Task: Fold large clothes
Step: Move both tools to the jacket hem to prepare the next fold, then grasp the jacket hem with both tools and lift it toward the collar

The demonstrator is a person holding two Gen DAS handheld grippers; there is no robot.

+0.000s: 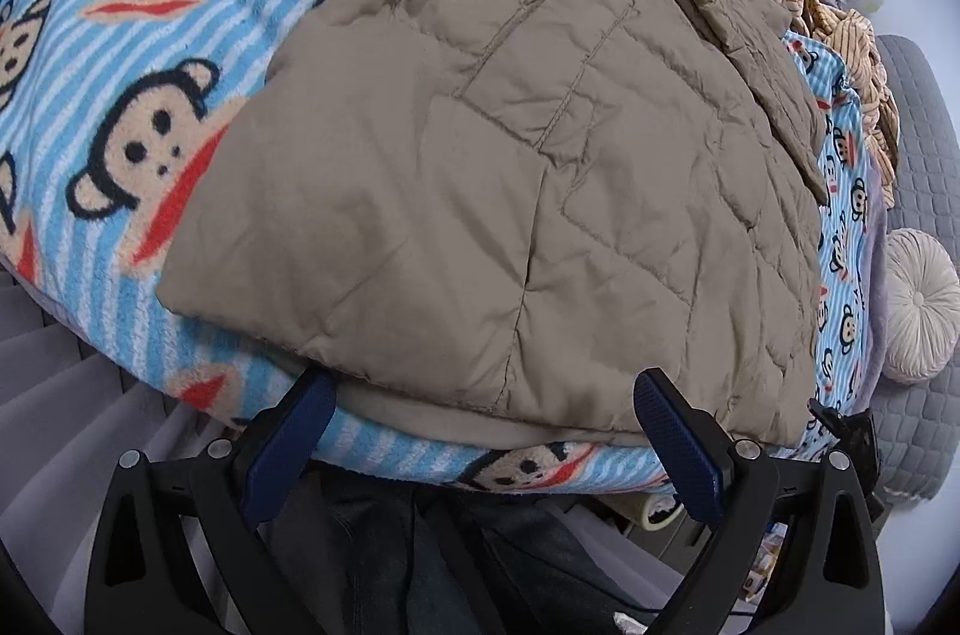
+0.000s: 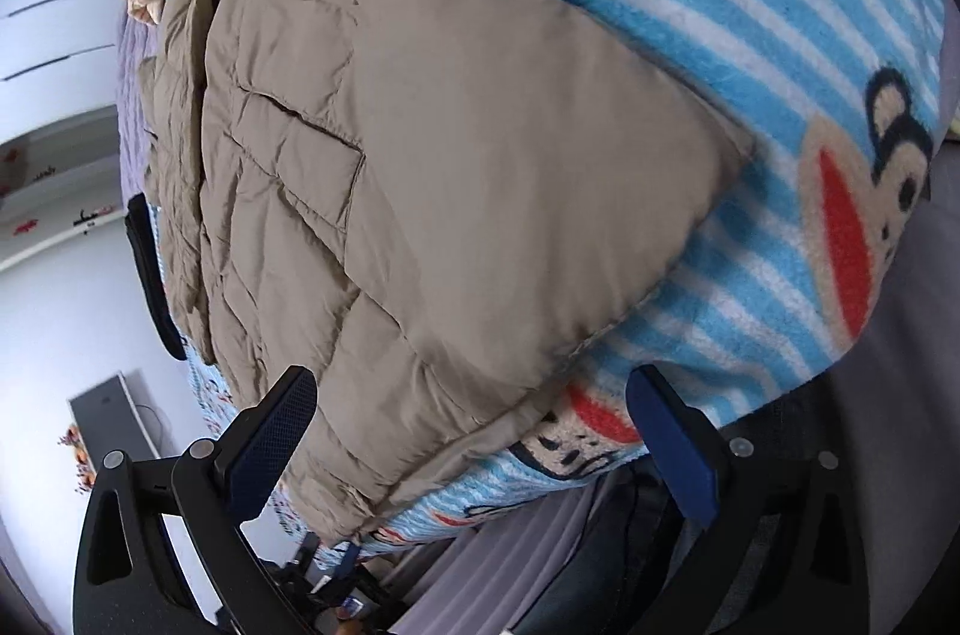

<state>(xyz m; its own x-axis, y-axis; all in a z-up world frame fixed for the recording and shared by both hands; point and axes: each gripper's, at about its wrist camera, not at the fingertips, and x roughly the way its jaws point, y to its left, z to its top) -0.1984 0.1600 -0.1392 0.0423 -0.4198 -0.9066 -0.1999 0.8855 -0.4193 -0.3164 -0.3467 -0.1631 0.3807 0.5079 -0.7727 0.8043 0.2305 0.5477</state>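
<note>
Jacket (image 1: 492, 191) folded on monkey blanket (image 1: 120, 35), just ahead of left gripper (image 1: 480, 431) and right gripper (image 2: 474, 431), both spread wide, empty

Bed (image 1: 912, 107) under grey quilted cover, purple sheet along one side. Spread over it: blue-and-white striped fleece blanket (image 1: 120, 107) with monkey faces (red mouths, dark ears). Directly on blanket: tan padded jacket (image 1: 510, 191), folded flat, reaching near edge. Beyond it, bunched beige striped cloth (image 1: 840, 29). On grey cover: round pleated cream cushion (image 1: 918, 305).
</note>
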